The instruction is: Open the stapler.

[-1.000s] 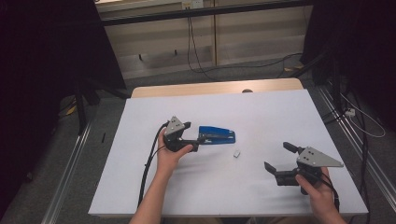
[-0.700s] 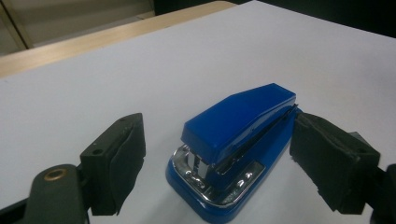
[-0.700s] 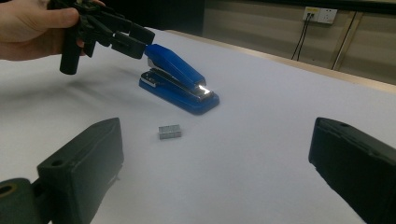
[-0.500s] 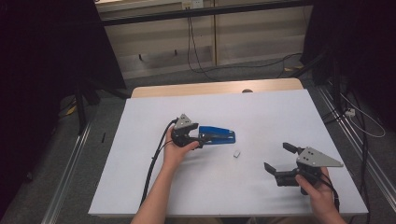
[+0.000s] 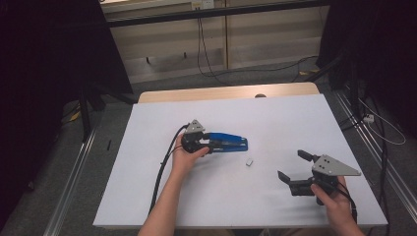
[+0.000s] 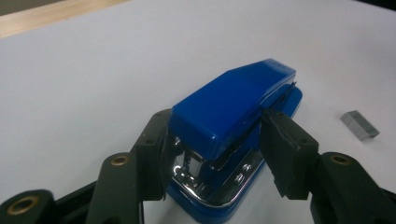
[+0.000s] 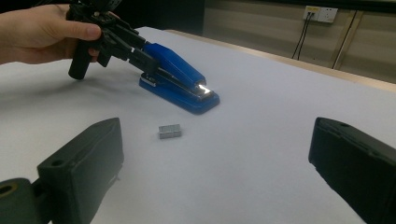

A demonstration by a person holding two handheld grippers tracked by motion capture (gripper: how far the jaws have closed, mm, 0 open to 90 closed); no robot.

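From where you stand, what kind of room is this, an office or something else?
Probably a lab or recording room rather than an office: dark curtains flank a white-covered table, cables run across the floor, and a person works camera-fitted grippers around a blue stapler.

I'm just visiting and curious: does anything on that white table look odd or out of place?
Only a small grey staple block lying loose beside the blue stapler. The stapler sits flat and looks undamaged.
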